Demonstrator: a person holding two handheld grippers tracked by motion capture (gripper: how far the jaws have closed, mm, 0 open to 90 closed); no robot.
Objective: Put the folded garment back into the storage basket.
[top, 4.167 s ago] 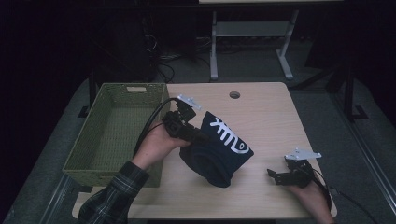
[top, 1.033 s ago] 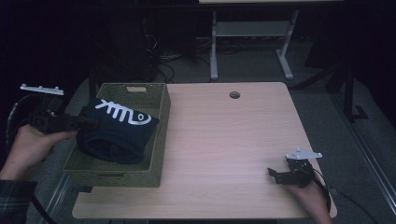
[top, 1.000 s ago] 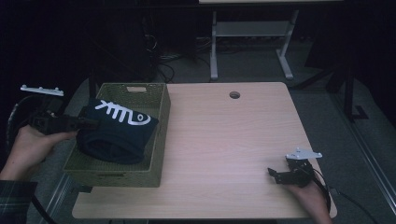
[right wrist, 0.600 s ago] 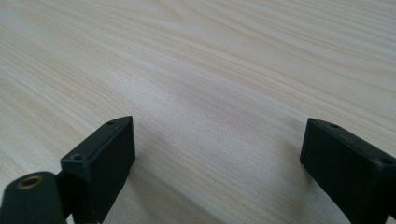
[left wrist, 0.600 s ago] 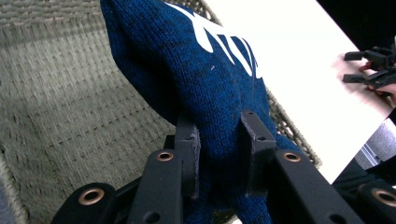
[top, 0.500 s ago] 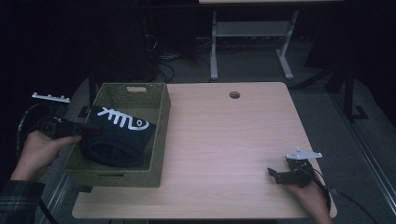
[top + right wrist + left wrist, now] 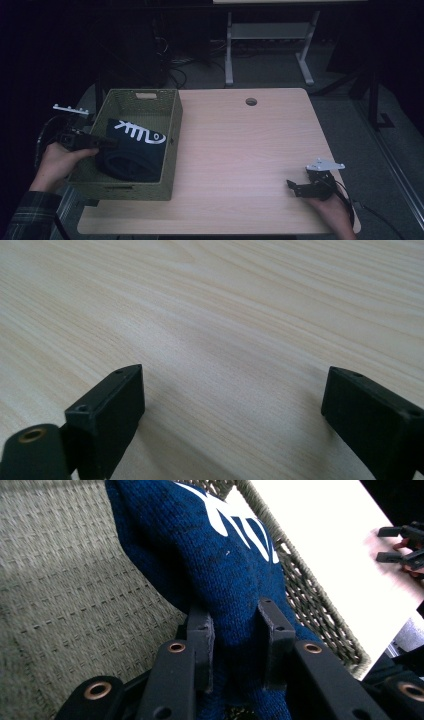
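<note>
- The left gripper [image 7: 102,142] reaches over the left wall of the woven basket [image 7: 171,145], its jaws clamped on a fold of the dark blue knitted garment [image 7: 132,152].
- The garment, with its white fishbone print, lies inside the basket, leaning toward the right wall.
- The wooden table [image 7: 240,150] carries the basket on its left part.
- The right gripper [image 7: 295,188] rests well right of the basket near the table's front corner, jaws wide apart over bare wood.
</note>
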